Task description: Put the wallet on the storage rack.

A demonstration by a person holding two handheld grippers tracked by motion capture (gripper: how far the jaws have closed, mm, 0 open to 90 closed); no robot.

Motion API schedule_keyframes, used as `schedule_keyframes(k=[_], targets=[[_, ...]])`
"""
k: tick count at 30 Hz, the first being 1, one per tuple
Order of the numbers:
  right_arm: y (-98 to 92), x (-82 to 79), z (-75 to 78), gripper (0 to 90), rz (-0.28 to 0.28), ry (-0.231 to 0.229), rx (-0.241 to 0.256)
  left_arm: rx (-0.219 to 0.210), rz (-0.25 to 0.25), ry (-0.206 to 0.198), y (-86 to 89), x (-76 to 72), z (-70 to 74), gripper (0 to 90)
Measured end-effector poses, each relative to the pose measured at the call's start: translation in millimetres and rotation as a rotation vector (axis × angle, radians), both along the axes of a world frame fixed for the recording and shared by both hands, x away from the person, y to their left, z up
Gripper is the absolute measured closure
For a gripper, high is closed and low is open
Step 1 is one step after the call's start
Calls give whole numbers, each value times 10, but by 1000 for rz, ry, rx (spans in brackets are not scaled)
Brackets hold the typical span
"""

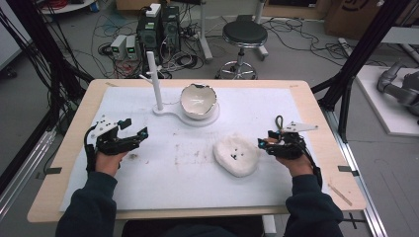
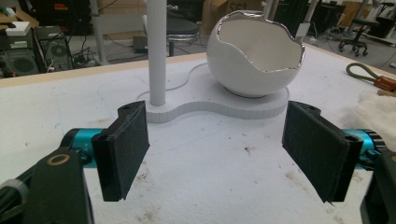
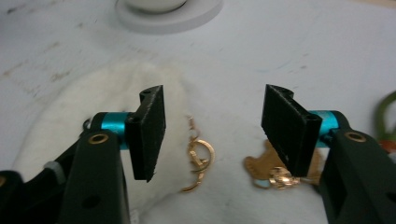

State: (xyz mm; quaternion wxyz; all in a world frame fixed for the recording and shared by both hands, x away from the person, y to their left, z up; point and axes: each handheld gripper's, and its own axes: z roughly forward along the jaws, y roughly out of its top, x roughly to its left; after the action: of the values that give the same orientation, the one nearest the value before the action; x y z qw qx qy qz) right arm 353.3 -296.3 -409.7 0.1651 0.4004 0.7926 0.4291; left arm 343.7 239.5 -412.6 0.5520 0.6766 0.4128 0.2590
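The near and middle mat [image 1: 168,173] lies open between both hands; at the far centre a white stand post [image 1: 154,81] and egg-shaped bowl [image 1: 198,101] on one base [image 1: 195,120] block passage; at the right, a fluffy pad [image 1: 237,155] with gold earrings [image 3: 198,158] crowds the right gripper [image 3: 212,126].

Robotics or data-collection lab, not a home. Behind the work table [image 1: 316,118]: computer towers [image 1: 158,27] on a bare grey floor amid loose cable tangles [image 1: 113,29], a rolling stool [image 1: 243,37], black framing struts [image 1: 363,47], cardboard boxes [image 1: 351,15]. At far right, a grey robot arm [image 1: 400,84] parked on a white platform.
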Motion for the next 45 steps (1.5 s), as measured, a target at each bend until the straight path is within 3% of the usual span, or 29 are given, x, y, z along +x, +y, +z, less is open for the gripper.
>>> schedule_keyframes(k=[1,3,6,11,12,18,20,23,26,27,28,29,30,32,33,34,35,36,39,45], targets=[[93,9,-47,375,26,27,-40,2,0,2,-3,-1,-3,229],[123,16,-65,373,33,35,-51,1,-5,5,-7,2,-10,229],[232,44,-159,370,73,86,-81,-1,-4,11,-4,14,-20,228],[250,81,-251,366,88,148,-120,-3,-6,16,-8,16,-26,229],[246,93,-287,366,93,175,-108,1,-7,18,-7,13,-25,229],[244,92,-304,402,90,204,-87,5,-11,22,-26,11,-31,232],[238,97,-300,544,118,233,-72,9,-13,25,-33,12,-33,232],[220,94,-240,724,154,207,-76,8,-28,29,-44,12,-36,270],[211,91,-218,760,164,197,-54,10,-46,34,-67,13,-41,290],[216,75,-182,792,179,157,-36,10,-54,35,-72,14,-42,317],[216,75,-182,792,179,157,-36,8,-65,37,-87,16,-45,317],[223,60,-145,801,192,123,-12,7,-72,39,-101,14,-46,317],[241,31,-79,810,222,45,25,-6,-91,39,-134,11,-43,324],[259,3,-36,815,238,0,52,-17,-100,39,-155,8,-39,325],[259,3,-36,815,238,0,52,-26,-110,40,-175,7,-34,325],[288,-23,0,817,255,-37,78,-51,-136,41,-233,6,-27,325],[288,-23,0,817,255,-37,78,-51,-136,41,-233,6,-27,326],[325,-31,26,817,275,-63,115,-62,-156,44,-269,4,-24,325],[410,-42,49,816,320,-69,147,-71,-228,50,-415,-8,-20,325],[600,-68,67,816,382,-76,150,-69,-372,55,-738,-45,-18,320]])
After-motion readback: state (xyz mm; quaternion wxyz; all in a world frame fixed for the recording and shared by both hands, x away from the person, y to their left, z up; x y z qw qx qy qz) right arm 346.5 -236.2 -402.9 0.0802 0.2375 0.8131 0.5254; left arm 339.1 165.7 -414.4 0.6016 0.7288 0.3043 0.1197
